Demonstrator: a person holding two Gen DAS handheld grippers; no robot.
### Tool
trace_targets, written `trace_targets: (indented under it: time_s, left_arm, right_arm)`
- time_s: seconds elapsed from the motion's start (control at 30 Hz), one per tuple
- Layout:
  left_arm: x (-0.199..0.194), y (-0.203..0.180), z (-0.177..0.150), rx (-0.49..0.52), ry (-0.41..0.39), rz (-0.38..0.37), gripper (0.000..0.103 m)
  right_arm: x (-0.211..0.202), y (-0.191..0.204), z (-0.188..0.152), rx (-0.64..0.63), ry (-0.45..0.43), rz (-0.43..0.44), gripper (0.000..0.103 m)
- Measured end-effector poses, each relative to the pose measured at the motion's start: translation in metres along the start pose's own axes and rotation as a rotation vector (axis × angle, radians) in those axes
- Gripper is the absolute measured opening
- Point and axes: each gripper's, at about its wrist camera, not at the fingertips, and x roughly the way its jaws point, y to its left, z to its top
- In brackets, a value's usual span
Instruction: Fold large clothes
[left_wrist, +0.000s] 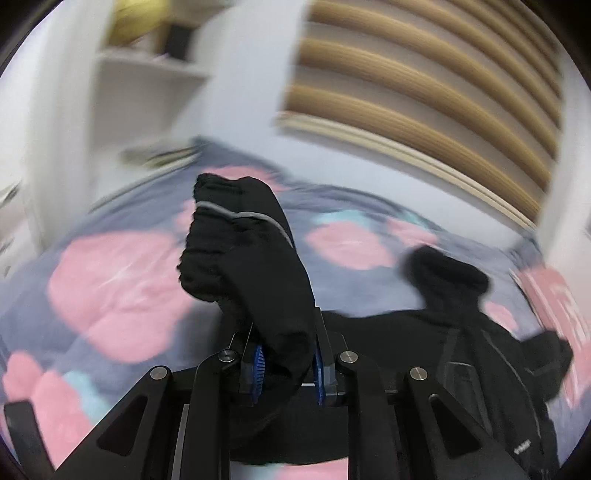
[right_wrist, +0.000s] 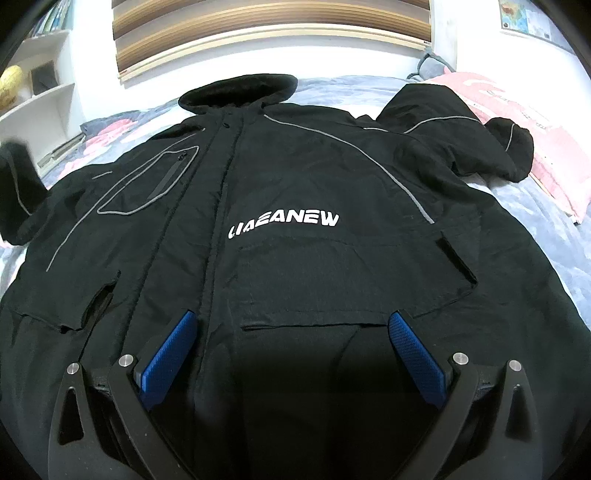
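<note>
Your left gripper (left_wrist: 286, 363) is clamped on a black fabric sleeve with grey piping (left_wrist: 243, 254); its blue pads (left_wrist: 258, 363) press the cloth from both sides, and the cuff end stands up above the fingers, lifted off the bed. That view is smeared with motion blur, so finer detail of the cloth is hard to read.

Your right gripper (right_wrist: 291, 354) has its jaws spread wide, nothing between the blue pads (right_wrist: 168, 354); it hangs over the lower hem of the black hooded jacket with white chest lettering (right_wrist: 295, 177).

The jacket lies front-up and spread flat across the middle of the bed with the grey-blue floral cover (right_wrist: 546, 221), its hood (right_wrist: 240, 90) towards the head edge, below the striped wooden blind (right_wrist: 273, 33). The other sleeve (right_wrist: 461, 136) is bent back near the far right corner, its cuff just beside the pink pillow (right_wrist: 546, 158). White shelves (right_wrist: 40, 96) stand past the bed's left edge.
</note>
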Motion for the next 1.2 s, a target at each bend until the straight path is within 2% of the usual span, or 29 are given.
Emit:
trace_targets:
  time_s: [0.1,0.23,0.37,0.43,0.53,0.6,0.67,0.77,0.87,0.93,1.0,1.03,1.1,1.2]
  left_arm:
    - [0.005,-0.075,0.005,0.083,0.013,-0.085,0.021]
    - [0.027,-0.168,-0.006,0.152,0.093,-0.23,0.021]
    - [0.055,-0.263,-0.047,0.277,0.188,-0.296,0.021]
    - [0.075,-0.295,-0.072,0.307,0.252,-0.321,0.021]
    - [0.107,-0.318,-0.103,0.315,0.354,-0.363,0.023]
    - [0.123,-0.328,-0.129,0.311,0.442,-0.406,0.026]
    - [0.138,-0.323,-0.144,0.295,0.523,-0.413,0.031]
    - [0.134,-0.313,-0.144,0.226,0.571,-0.476,0.032]
    - [0.102,-0.294,-0.126,0.155,0.563,-0.626,0.038]
    - [0.079,-0.28,-0.112,0.138,0.542,-0.694,0.064]
    - [0.054,-0.264,-0.099,0.145,0.483,-0.691,0.068]
    - [0.042,-0.253,-0.093,0.16,0.455,-0.667,0.069]
    - [0.032,-0.238,-0.087,0.19,0.421,-0.599,0.069]
    - [0.024,-0.208,-0.087,0.209,0.388,-0.479,0.069]
  right_arm:
    - [-0.001,-0.002,0.0,0.011,-0.008,0.022,0.103]
    - [-0.003,-0.006,-0.001,0.029,-0.021,0.051,0.103]
    - [-0.004,-0.009,-0.001,0.043,-0.028,0.072,0.103]
    - [-0.005,-0.01,-0.001,0.048,-0.031,0.081,0.103]
    - [-0.005,-0.012,-0.002,0.055,-0.034,0.091,0.103]
    - [-0.006,-0.012,-0.002,0.057,-0.035,0.095,0.103]
    - [-0.006,-0.012,-0.002,0.058,-0.034,0.097,0.103]
    - [-0.006,-0.01,-0.001,0.055,-0.026,0.092,0.103]
    - [-0.002,-0.008,0.001,0.034,0.005,0.074,0.103]
    - [0.0,-0.003,0.005,0.005,0.046,0.056,0.103]
    - [-0.006,0.0,0.015,-0.02,0.119,0.077,0.103]
    - [-0.011,0.0,0.021,-0.027,0.131,0.103,0.103]
    - [-0.03,0.002,0.043,-0.053,0.12,0.148,0.103]
    - [-0.044,0.01,0.095,-0.105,0.095,0.154,0.103]
